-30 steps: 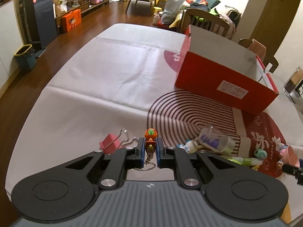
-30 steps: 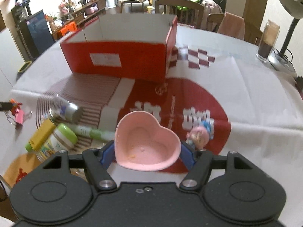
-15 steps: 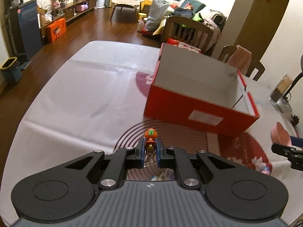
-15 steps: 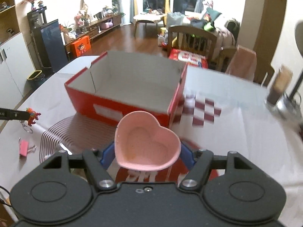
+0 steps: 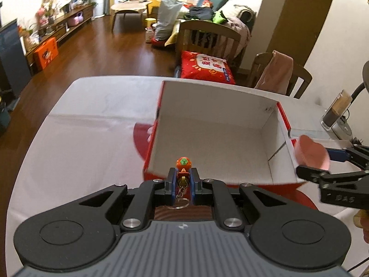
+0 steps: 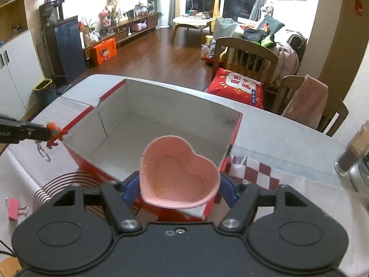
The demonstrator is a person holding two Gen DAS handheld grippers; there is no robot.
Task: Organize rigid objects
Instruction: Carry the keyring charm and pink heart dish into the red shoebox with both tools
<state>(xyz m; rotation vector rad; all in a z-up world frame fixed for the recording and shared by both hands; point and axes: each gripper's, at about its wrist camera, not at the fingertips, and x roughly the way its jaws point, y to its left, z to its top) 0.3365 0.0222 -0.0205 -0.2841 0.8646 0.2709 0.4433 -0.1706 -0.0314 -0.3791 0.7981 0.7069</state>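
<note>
left wrist: left gripper (image 5: pixel 182 180) clenched on keychain toy (image 5: pixel 183 164), at 6 o'clock edge of red box (image 5: pixel 214 138) | right wrist: right gripper (image 6: pixel 179 188) grasping pink heart bowl (image 6: pixel 178 173) over box's near corner; pink clip (image 6: pixel 13 207) on counter (image 6: pixel 288 133) at 8 o'clock

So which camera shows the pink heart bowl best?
The right wrist view. The heart bowl sits right in the middle there, held between the right gripper's fingers, and you can look down inside it. In the left wrist view the bowl is only a blurry pink shape, side-on, at the right edge.
</note>
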